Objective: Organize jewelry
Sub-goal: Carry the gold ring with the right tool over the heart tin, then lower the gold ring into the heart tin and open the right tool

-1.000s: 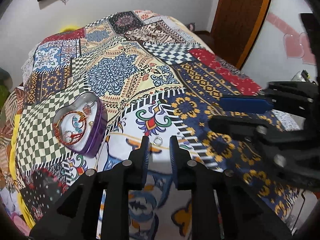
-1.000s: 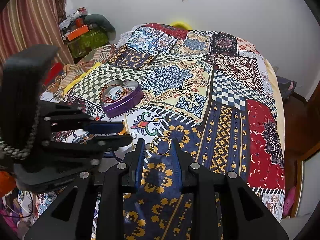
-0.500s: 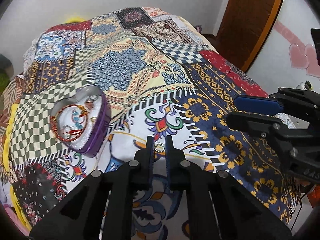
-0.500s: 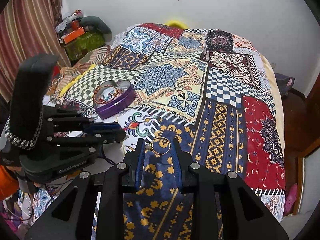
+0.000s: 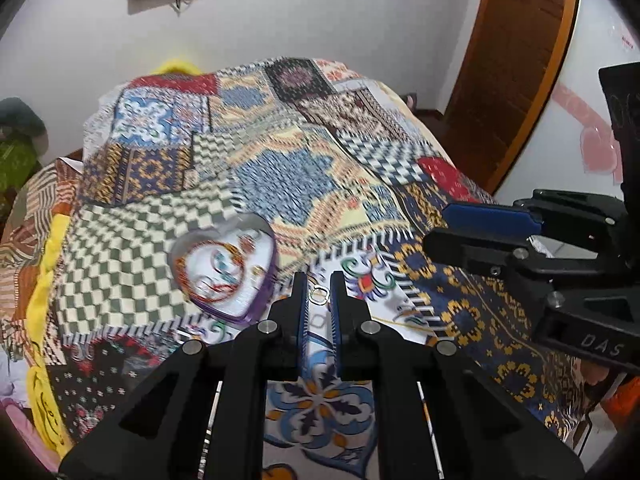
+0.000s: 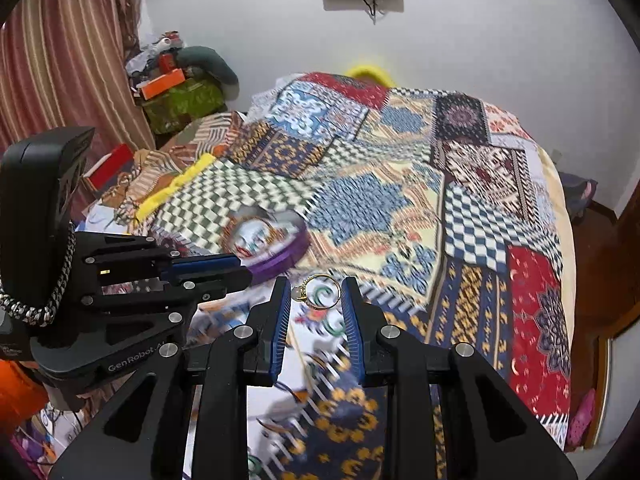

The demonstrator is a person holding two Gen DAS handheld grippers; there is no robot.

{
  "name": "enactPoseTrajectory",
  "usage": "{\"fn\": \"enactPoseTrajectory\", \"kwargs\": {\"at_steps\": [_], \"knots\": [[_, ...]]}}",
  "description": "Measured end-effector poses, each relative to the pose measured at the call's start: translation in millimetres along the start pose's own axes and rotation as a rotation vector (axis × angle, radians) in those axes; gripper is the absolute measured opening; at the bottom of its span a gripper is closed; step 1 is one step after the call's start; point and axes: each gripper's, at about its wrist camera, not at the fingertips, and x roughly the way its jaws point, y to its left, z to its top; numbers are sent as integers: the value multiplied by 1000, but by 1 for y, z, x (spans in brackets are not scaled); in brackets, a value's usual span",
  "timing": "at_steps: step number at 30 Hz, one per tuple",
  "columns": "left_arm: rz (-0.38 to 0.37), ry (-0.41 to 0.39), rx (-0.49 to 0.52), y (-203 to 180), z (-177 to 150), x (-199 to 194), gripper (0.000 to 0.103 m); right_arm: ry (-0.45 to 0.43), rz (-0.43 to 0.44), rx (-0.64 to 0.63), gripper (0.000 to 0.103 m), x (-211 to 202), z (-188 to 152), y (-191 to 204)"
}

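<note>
My left gripper [image 5: 319,294] is shut on a small silver ring [image 5: 319,294], held above the patterned bedspread [image 5: 280,176]. My right gripper [image 6: 316,294] is shut on a larger gold ring with a pale stone [image 6: 319,292], also lifted off the bed. A purple heart-shaped tin [image 5: 224,270] lies open on the bed to the left of the left gripper, with a red-and-gold bangle and small pieces inside. The tin also shows in the right wrist view [image 6: 266,242], ahead and left. The right gripper shows at the right of the left wrist view [image 5: 492,228].
A thin gold chain [image 5: 404,318] lies on the bedspread right of the left gripper. A wooden door [image 5: 516,60] stands at the right. Boxes and bags [image 6: 176,88] pile by the striped curtain [image 6: 60,52] at the bed's left. A yellow cloth edge [image 5: 44,280] runs along the bed.
Both grippers have lifted off the bedspread with their rings and moved toward the heart tin, which now sits closer to the fingertips. The views are blurred by motion.
</note>
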Motion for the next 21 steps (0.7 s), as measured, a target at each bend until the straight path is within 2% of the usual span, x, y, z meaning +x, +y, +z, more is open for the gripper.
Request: {"fn": "enactPoseTrajectory", "kwargs": {"at_steps": [13, 21], "knots": [[53, -96, -50, 45, 18, -34, 9, -33, 22, -28, 24, 18, 35, 27], [65, -109, -83, 73, 27, -27, 9, -22, 43, -23, 24, 40, 49, 31]]}}
